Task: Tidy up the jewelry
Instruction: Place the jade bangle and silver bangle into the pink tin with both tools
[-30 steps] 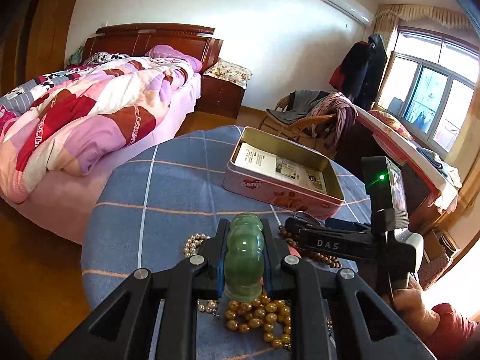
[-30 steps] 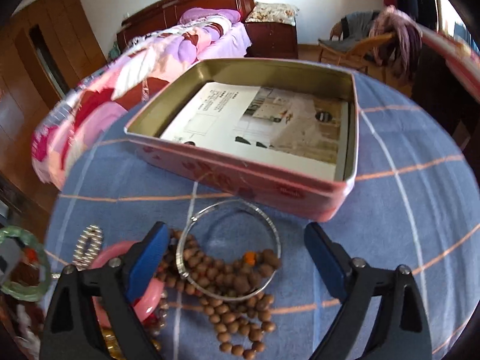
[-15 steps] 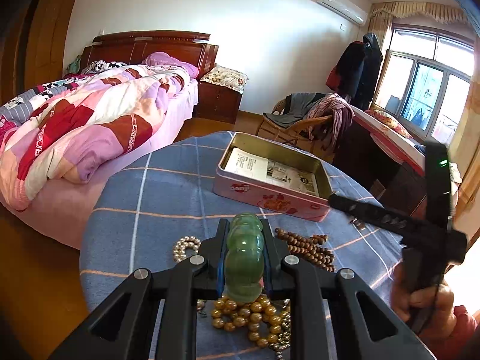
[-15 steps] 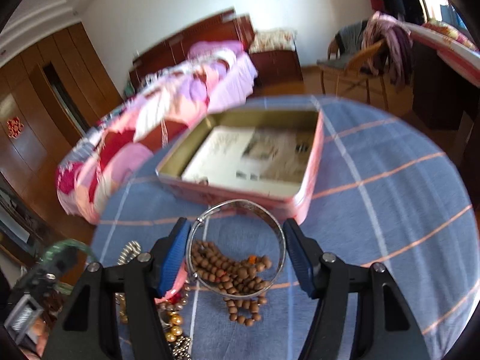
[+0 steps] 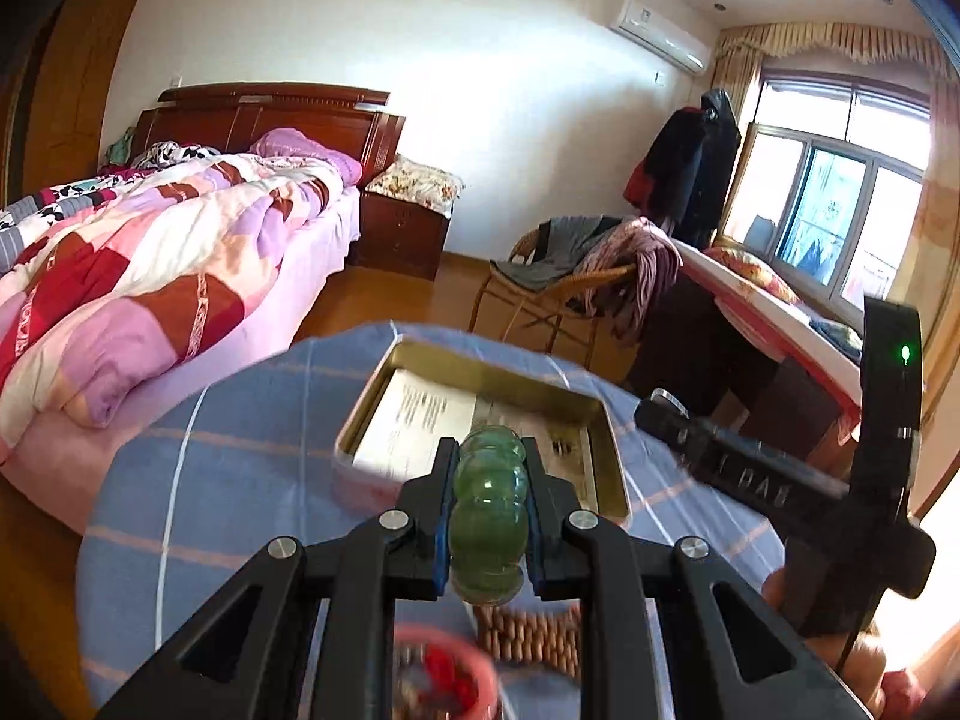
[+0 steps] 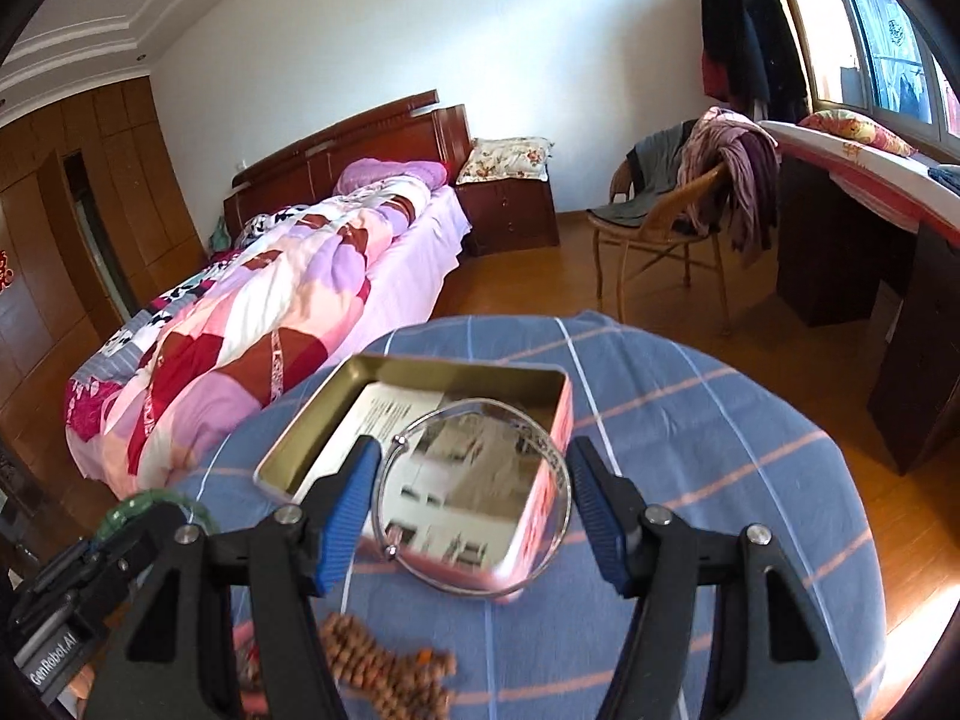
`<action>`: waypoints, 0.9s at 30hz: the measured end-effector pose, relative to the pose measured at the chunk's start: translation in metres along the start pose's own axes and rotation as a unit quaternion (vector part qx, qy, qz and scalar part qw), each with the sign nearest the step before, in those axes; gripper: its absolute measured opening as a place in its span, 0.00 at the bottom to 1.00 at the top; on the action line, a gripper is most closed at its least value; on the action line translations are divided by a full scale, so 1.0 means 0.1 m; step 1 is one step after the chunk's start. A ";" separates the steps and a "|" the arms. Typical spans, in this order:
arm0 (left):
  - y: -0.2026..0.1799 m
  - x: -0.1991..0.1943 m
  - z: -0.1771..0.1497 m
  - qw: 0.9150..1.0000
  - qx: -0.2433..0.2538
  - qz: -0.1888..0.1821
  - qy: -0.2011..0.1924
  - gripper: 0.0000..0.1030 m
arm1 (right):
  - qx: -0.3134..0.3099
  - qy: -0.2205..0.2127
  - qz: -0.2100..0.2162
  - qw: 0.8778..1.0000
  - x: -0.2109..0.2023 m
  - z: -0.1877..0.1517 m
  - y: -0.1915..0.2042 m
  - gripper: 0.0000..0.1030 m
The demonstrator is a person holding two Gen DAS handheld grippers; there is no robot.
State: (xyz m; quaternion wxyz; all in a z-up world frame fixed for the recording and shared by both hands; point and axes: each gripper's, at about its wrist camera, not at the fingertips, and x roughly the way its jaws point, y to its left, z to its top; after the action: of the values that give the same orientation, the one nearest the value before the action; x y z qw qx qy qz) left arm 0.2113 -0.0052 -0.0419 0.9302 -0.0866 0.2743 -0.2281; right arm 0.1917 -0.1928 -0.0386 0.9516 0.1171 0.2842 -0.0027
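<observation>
right gripper (image 6: 471, 501): clamped across silver bangle (image 6: 474, 495), lifted just short of tin (image 6: 420, 367), likely above its near wall. left gripper (image 5: 487, 480): grips green bangle (image 5: 487, 516), likewise short of tin.

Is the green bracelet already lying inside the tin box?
No, the green bracelet is pinched in the left gripper above the table, not in the tin box.

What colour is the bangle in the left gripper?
Translucent green bangle, clearest in the left wrist view.
</observation>
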 end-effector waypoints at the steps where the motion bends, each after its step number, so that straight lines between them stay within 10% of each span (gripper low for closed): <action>1: 0.01 0.06 0.04 1.000 -0.001 0.000 -0.005 0.18 | -0.003 -0.001 -0.004 1.000 0.07 0.03 0.01 0.65; 27: 0.27 1.30 0.15 0.994 -0.021 0.079 0.076 0.18 | -0.052 0.057 -0.015 0.997 0.99 0.01 0.04 0.70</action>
State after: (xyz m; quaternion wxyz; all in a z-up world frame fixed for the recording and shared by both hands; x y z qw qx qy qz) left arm 0.3265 -0.0427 -0.0983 0.9198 -0.0671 0.3546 -0.1538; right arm 0.2753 -0.1826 -0.0906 0.9386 0.0631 0.3392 0.0040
